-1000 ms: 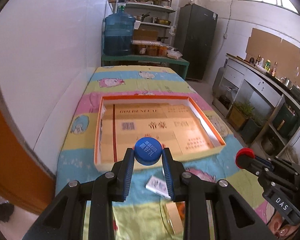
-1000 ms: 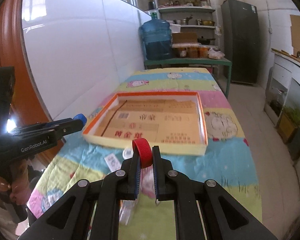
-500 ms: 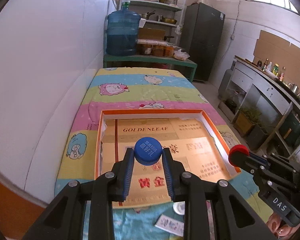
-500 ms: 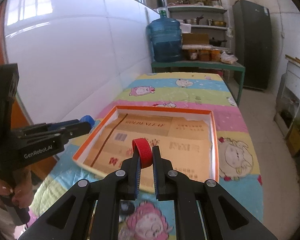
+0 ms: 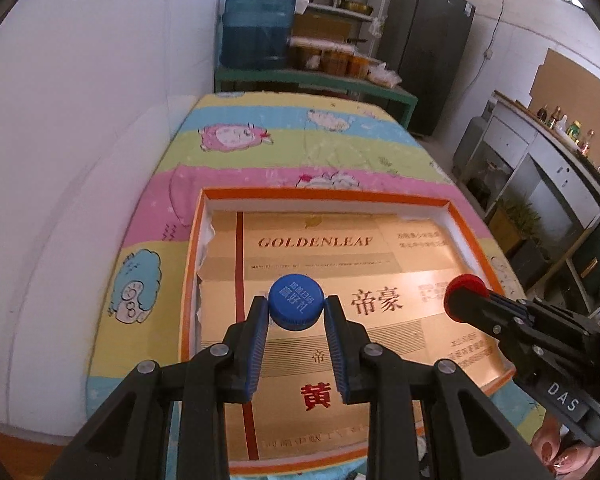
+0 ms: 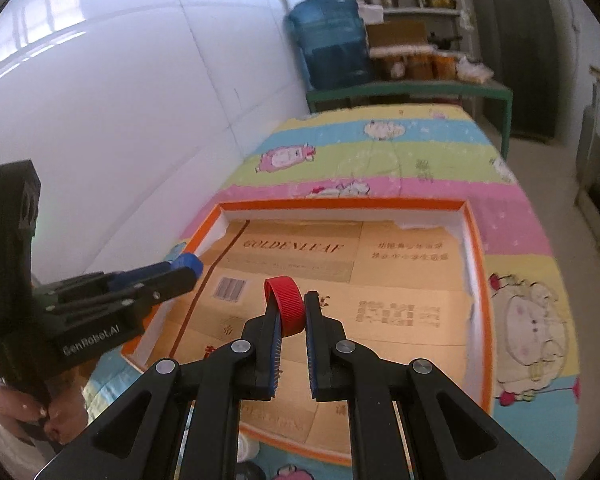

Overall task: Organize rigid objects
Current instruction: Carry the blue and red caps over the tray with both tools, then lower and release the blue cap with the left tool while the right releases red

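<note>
Between the blue-padded fingers of the left gripper [image 5: 296,312], a round blue plastic bottle cap [image 5: 296,306] with white printed characters is clamped at the very tips, its printed top turned toward the camera. Between the fingers of the right gripper [image 6: 292,312], a ribbed red plastic bottle cap [image 6: 287,304] is pinched on edge, its rim standing up above the fingertips. Beneath and just beyond both pairs of fingers, a shallow orange-rimmed cardboard tray [image 5: 324,194] lined with flattened gold printed cartons is seen lying on a striped cartoon-print cloth [image 5: 284,148] over the bench. Both caps are held above the tray's lining, clear of it. To the right of the left fingers, the red cap is seen over the tray's right part.
</note>
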Demonstrator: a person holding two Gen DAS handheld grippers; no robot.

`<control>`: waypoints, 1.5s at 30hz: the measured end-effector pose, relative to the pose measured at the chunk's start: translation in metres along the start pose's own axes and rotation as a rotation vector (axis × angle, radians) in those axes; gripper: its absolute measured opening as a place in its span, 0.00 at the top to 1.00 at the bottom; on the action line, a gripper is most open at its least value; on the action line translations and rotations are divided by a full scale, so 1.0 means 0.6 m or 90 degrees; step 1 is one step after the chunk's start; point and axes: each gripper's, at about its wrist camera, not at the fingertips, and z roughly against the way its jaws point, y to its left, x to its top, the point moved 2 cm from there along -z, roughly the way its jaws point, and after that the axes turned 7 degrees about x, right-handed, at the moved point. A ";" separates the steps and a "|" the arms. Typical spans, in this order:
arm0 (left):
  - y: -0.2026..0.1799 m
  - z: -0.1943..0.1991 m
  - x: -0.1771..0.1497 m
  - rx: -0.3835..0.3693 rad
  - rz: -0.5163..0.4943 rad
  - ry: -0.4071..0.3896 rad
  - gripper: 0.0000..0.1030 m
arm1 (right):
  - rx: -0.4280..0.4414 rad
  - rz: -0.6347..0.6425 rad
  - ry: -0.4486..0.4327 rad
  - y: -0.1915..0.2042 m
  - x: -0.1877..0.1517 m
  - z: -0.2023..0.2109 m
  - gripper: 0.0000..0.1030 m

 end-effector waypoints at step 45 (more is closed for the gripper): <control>-0.005 -0.018 -0.055 0.033 -0.061 -0.030 0.40 | 0.001 -0.037 0.027 -0.040 -0.018 -0.043 0.77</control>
